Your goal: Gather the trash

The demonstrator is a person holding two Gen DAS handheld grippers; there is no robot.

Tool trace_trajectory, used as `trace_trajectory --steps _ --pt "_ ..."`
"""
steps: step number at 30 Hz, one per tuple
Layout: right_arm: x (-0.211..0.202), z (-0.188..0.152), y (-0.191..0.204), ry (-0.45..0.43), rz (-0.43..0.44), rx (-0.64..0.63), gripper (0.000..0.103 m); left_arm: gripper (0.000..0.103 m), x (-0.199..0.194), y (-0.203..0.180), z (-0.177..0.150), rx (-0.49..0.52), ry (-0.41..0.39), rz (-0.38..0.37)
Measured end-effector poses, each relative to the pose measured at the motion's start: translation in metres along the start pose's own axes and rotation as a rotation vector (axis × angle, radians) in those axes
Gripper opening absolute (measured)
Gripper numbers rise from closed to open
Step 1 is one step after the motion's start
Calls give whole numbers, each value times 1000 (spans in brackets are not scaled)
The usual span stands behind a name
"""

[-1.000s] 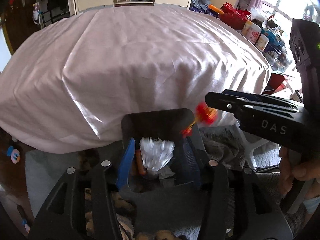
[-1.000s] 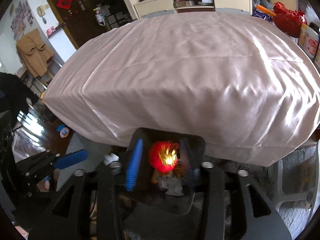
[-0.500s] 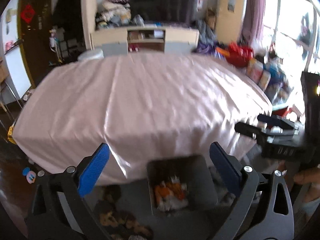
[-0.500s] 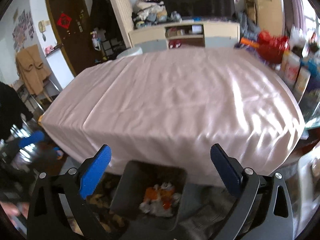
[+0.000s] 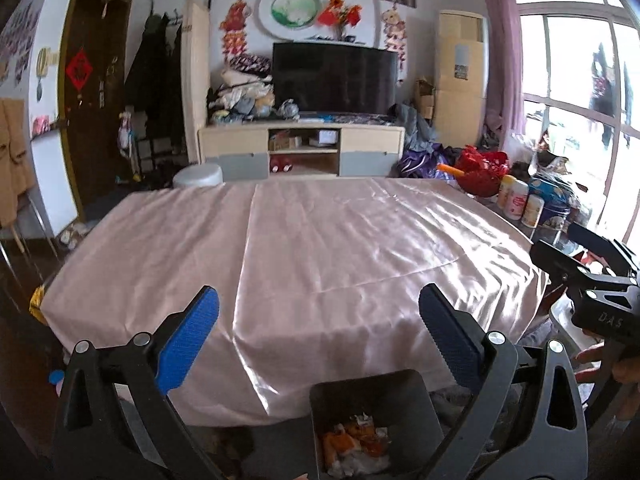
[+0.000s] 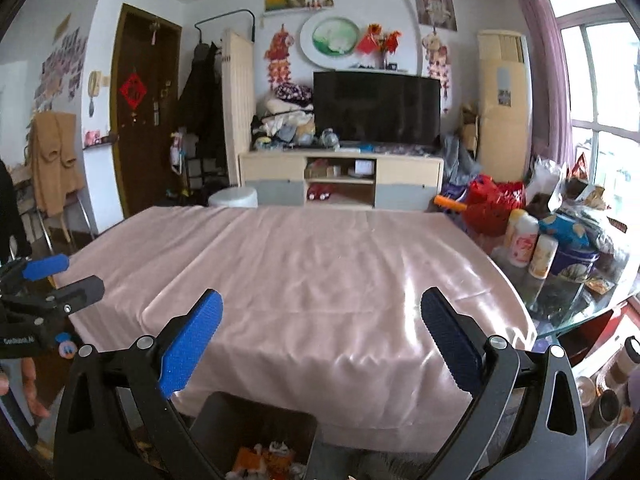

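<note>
Crumpled orange-and-white trash (image 5: 356,446) lies heaped, no clear long axis, inside a dark grey square bin (image 5: 372,390) standing mouth-up below and between the left tongs (image 5: 318,320). Both left and right tongs (image 6: 320,322) have just been opening, now wide, nothing between them, above the pink-clothed worktop (image 5: 320,248).

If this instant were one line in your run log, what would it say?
left gripper: open, empty | right gripper: open, empty | bin: on floor by table, holds trash | pink tablecloth: bare
</note>
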State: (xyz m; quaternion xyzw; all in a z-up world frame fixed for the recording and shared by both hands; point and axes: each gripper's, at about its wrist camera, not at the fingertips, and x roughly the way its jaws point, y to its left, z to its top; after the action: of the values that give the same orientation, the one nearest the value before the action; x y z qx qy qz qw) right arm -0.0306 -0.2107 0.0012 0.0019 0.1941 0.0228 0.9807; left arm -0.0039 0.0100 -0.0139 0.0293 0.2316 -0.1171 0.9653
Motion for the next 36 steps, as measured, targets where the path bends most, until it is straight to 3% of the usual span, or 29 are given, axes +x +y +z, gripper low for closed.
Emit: trace_trajectory --steps 3,6,16,36 --pt "-4 -6 3 -11 28 -28 100 95 -8 -8 -3 44 -36 -5" --pt "0 -13 0 33 27 -23 100 95 -15 -13 -9 63 -63 5" --pt "-8 -13 -14 16 -38 29 100 95 -10 -12 -18 52 -24 72" --pt "-5 -15 -11 30 -35 4 100 95 -6 0 -18 -9 4 93"
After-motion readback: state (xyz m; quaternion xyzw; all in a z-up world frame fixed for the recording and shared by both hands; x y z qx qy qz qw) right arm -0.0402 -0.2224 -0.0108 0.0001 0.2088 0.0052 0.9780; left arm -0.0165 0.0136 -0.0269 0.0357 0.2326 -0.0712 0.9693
